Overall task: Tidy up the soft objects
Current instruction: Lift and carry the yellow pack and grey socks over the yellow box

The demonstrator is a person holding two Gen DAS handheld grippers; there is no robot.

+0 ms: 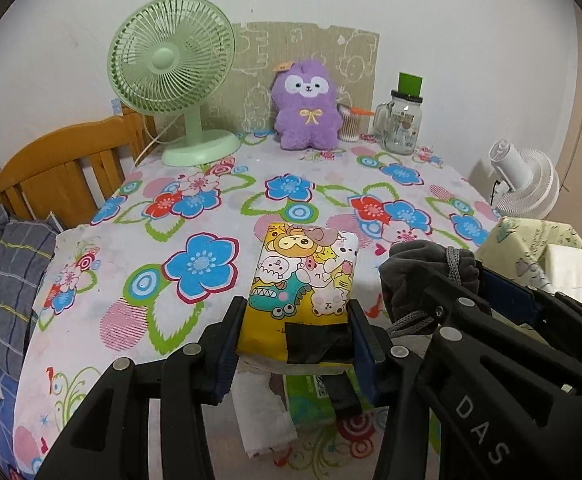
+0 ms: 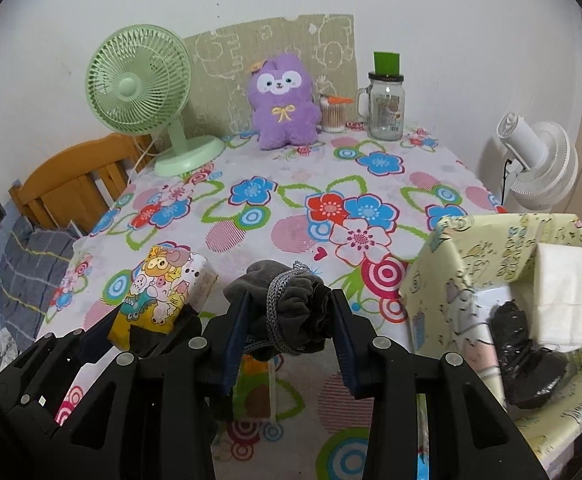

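Left gripper (image 1: pixel 295 332) clamps tissue pack (image 1: pixel 305 272); right gripper (image 2: pixel 289 328) pinches grey pouch (image 2: pixel 287 300). Carry both level, grip steady, over box (image 2: pixel 443 248) rim before release.

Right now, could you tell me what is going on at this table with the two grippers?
A person is sorting soft things with a handheld gripper in each hand. The left gripper is shut on a yellow cartoon-print tissue pack, held above the floral tablecloth. The right gripper is shut on a bunched grey drawstring pouch. To the right stands a pale yellow box that already holds a white tissue block and a dark object. Neither held item is in the box yet.
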